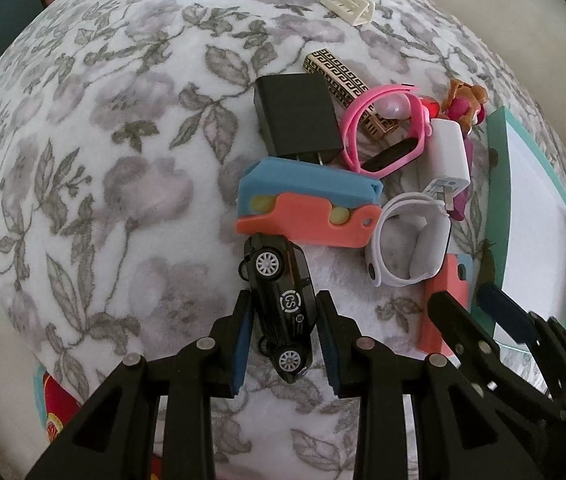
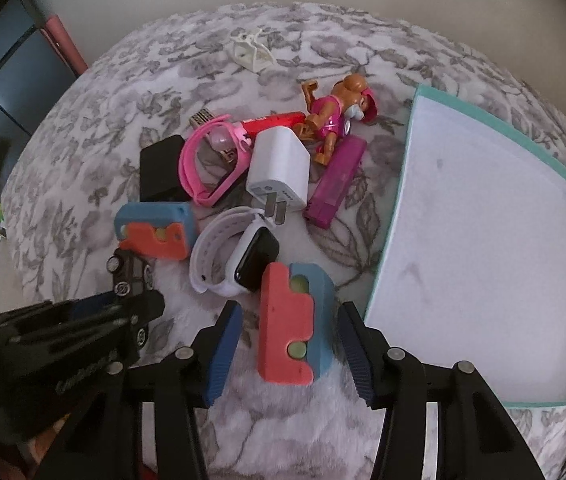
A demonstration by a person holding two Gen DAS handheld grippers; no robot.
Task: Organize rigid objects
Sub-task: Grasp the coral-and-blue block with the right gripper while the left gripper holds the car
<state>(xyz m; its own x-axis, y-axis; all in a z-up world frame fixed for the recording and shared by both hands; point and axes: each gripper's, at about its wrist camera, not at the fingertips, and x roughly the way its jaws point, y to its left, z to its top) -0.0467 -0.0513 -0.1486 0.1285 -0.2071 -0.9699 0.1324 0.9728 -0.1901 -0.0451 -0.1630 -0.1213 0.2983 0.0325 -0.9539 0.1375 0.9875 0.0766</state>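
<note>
Straddling the black toy car, the left gripper is keeping its fingers spread, not touching it. The right gripper is likewise bracketing a coral-and-blue block with spread fingers, beside the teal tray's near edge, on the floral blanket.

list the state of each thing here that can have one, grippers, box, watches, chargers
left gripper: open, fingers either side of the black toy car
right gripper: open, around a coral and blue block
teal box: open, nothing inside
white smartwatch: strap fastened in a loop, screen dark
pink watch: strap looped shut
white charger: unplugged, prongs out
black charger: unplugged, prongs out
</note>
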